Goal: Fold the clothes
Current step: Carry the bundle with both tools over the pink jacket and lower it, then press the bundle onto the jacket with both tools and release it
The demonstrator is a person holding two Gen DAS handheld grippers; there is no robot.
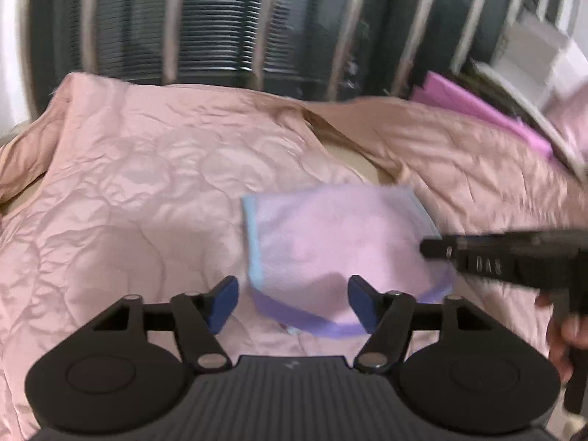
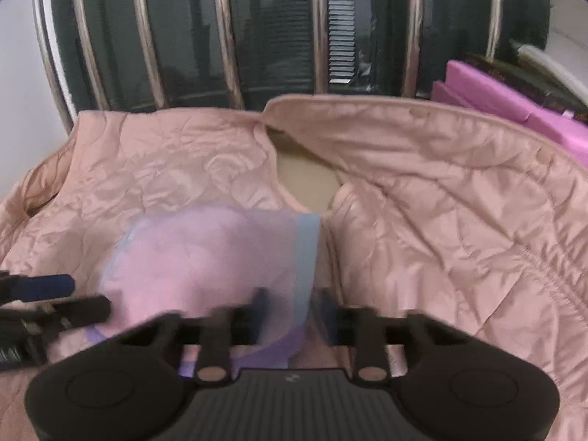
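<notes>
Jacket [image 1: 147,183], pink and quilted, spread flat with a lilac cloth [image 1: 330,235] lying on its middle, just below the open neckline

Left gripper [image 1: 292,299] released, blue pads [image 1: 224,294] wide apart, straddling the near purple-trimmed edge of the lilac cloth without pressing it. Right gripper [image 2: 292,305] smeared by blur in its own view, fingers hard to separate there. Seen from the left wrist as one narrow black tip, clenched at the blue-trimmed right edge of the lilac cloth, actual pinch hard to confirm. Part of a hand [image 1: 562,334] cut off at the frame's right edge. Jacket sleeves and hem running out of view on both sides. Beige surface [image 2: 305,180] glimpsed only through the neckline. Magenta folded things [image 2: 488,95] at far right, partly cropped, unclear what. Metal bars [image 2: 228,36] over dark glass behind, with dim reflections too vague to read
</notes>
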